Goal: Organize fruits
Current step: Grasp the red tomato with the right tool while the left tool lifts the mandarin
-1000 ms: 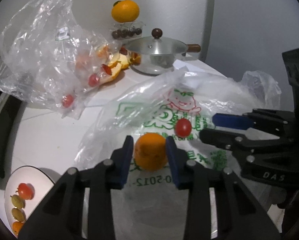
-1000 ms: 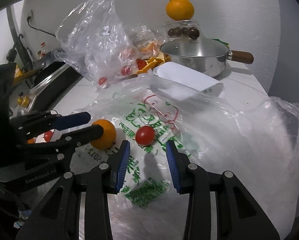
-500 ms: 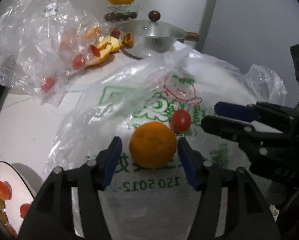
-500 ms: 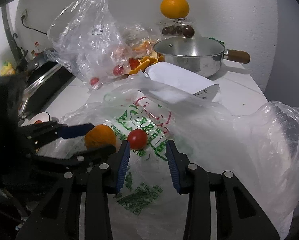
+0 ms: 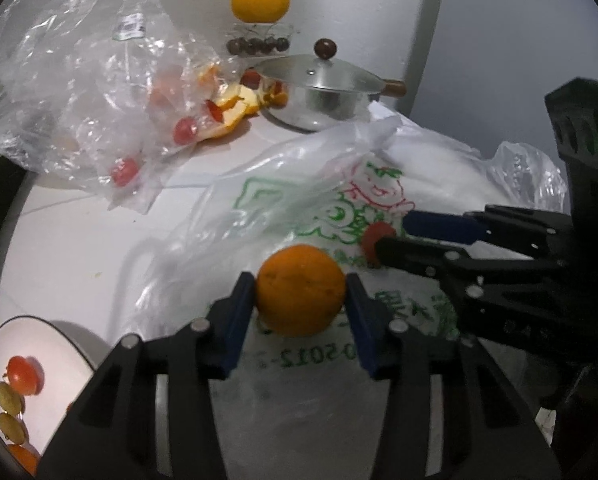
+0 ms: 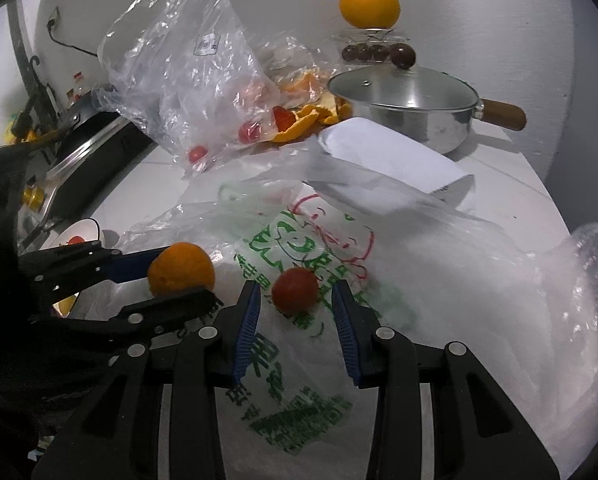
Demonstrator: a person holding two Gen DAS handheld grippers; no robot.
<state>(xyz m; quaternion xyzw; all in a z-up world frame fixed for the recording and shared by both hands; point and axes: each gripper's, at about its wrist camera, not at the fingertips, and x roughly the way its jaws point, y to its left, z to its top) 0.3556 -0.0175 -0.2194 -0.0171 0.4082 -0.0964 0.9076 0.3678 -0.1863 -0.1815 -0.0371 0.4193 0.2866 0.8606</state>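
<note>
The left gripper [image 5: 301, 294] has both blue pads pressed against an orange [image 5: 301, 290], one on each side of it, so it is clamped on the fruit. The orange sits on the printed plastic bag [image 5: 331, 208] spread over the white counter [image 5: 71, 232]. It is close to round, with no clear long axis and no stem end that I can make out.

Just to the right of the orange, on the same bag, lies a small red tomato [image 6: 295, 290]. The right gripper [image 6: 295, 308] has its fingers spread to either side of the tomato with a gap on each side, not touching it. The tomato looks round too, and I cannot tell which way it points.

Left of the bag and nearer the counter edge stands a white bowl [image 5: 65, 330] with a tomato and a few yellowish fruits in it. Behind the bag are a lidded steel pot [image 5: 323, 88] with a wooden handle, orange peel [image 5: 235, 108] and a crumpled clear bag [image 5: 83, 80] holding more tomatoes. Another orange [image 5: 260, 0] rests on a clear container behind the pot.
</note>
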